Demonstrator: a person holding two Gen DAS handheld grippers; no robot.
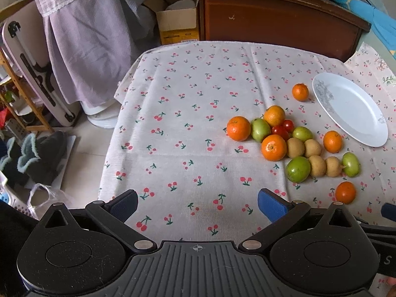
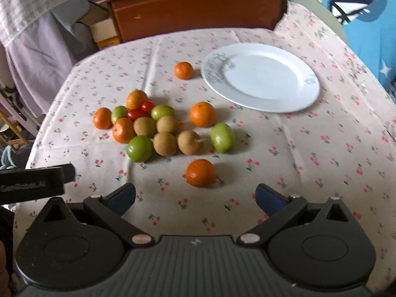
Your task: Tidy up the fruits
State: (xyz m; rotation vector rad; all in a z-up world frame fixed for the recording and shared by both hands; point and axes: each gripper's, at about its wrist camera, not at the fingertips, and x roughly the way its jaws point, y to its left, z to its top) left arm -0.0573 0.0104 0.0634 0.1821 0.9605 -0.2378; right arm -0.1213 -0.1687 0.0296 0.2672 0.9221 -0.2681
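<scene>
A heap of fruit lies on the cherry-print tablecloth [image 1: 188, 113]: several oranges, green fruits, brown fruits and two red tomatoes [image 1: 282, 128]. One orange [image 2: 200, 172] lies alone, just beyond my right gripper [image 2: 195, 199], which is open and holds nothing. Another orange [image 2: 183, 70] sits beside the bare white plate [image 2: 262, 76]. My left gripper [image 1: 198, 204] is open over bare cloth, left of the heap; the largest green fruit [image 1: 298, 169] is to its front right. The plate [image 1: 349, 109] shows at the right in the left wrist view.
A brown wooden cabinet [image 1: 272, 17] stands behind the table, with a cardboard box [image 1: 177, 22] and hanging lilac cloth [image 1: 84, 37] to its left. Slippers [image 1: 34, 158] and a plastic bag [image 1: 44, 198] lie on the floor past the table's left edge. Blue fabric [image 2: 366, 19] is at right.
</scene>
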